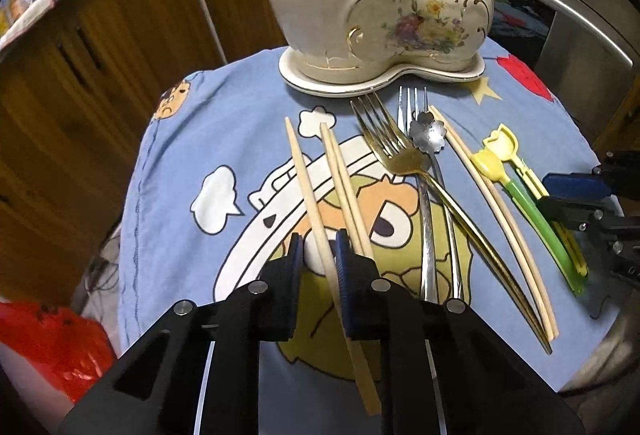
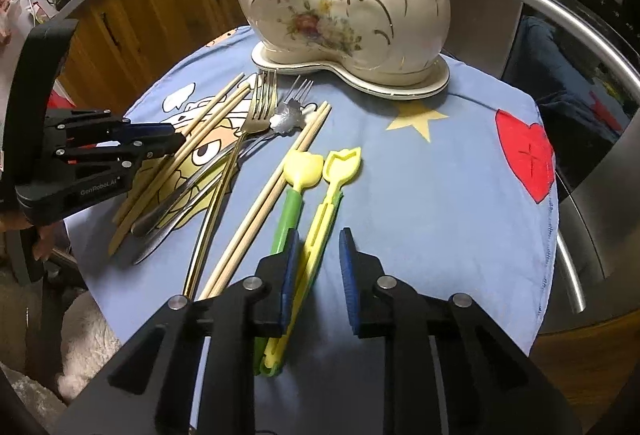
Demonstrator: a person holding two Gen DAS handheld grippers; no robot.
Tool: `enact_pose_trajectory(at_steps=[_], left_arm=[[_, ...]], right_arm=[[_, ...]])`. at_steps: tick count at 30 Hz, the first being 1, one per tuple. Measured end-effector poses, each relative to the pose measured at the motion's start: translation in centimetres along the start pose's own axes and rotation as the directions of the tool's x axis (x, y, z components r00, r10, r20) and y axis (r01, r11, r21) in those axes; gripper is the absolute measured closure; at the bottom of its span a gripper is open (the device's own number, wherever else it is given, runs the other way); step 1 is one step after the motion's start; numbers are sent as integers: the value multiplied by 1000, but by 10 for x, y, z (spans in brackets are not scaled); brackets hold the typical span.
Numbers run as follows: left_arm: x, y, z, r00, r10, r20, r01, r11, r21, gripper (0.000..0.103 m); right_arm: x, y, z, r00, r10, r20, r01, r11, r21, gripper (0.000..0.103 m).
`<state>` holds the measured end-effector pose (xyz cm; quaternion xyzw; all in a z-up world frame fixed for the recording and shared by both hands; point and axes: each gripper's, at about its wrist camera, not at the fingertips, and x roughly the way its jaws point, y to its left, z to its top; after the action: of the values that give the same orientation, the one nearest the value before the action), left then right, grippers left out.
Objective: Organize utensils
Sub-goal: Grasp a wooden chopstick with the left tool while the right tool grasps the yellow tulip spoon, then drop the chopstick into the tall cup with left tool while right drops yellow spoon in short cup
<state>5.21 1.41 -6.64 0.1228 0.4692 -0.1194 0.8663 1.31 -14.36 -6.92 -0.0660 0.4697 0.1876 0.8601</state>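
Observation:
A cream ceramic boot-shaped holder (image 1: 376,3) (image 2: 340,15) stands at the far side of the blue cartoon cloth (image 1: 224,139) (image 2: 440,175). Before it lie wooden chopsticks (image 1: 308,191) (image 2: 208,139), a gold fork (image 1: 400,151) (image 2: 256,115), a silver fork (image 1: 414,103), a flower-shaped silver spoon (image 1: 428,133) (image 2: 286,119), and a yellow-green plastic spoon and fork (image 1: 516,187) (image 2: 316,187). My left gripper (image 1: 320,247) (image 2: 168,139) is open, its jaws on either side of one chopstick. My right gripper (image 2: 320,247) (image 1: 560,195) is open over the plastic handles.
Wooden cabinets (image 1: 100,75) stand behind on the left, a steel appliance with a curved bar handle (image 2: 560,35) on the right. A red plastic bag (image 1: 52,339) lies low left. The cloth's edge drops off on both sides.

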Motion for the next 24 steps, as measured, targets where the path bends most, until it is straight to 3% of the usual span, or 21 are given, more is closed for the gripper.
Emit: enact_pose_trajectory(at_steps=[3,6,8,13,19,24], left_arm=[[2,0,2,1000,1,9,-1,1000,-11,85],[2,2,1,1000,-3,13,3,1000,-13,89],[2,3,0,1000,-7,23,7,1000,-14,94],[-1,4,-6,998,-18,52,20,999,-30,96],[-22,11,-13,992,-28,122,38,996,-81,96],[-54,20,-13,975,-52,214,77,991,-110,96]], right_arm=[[3,5,2,1000,-20,8,20,999,-43,85],[3,1,2,1000,-20,10,20,999,-25,93],[0,-4,0,1000,4,21,-4,1000,3,93],[-8,-8,-6,998,18,63,-20,999,31,93],[-33,-18,-8,984,45,173,-56,997,58,93],[-53,-26,-2,962,73,265,-93,994,64,93]])
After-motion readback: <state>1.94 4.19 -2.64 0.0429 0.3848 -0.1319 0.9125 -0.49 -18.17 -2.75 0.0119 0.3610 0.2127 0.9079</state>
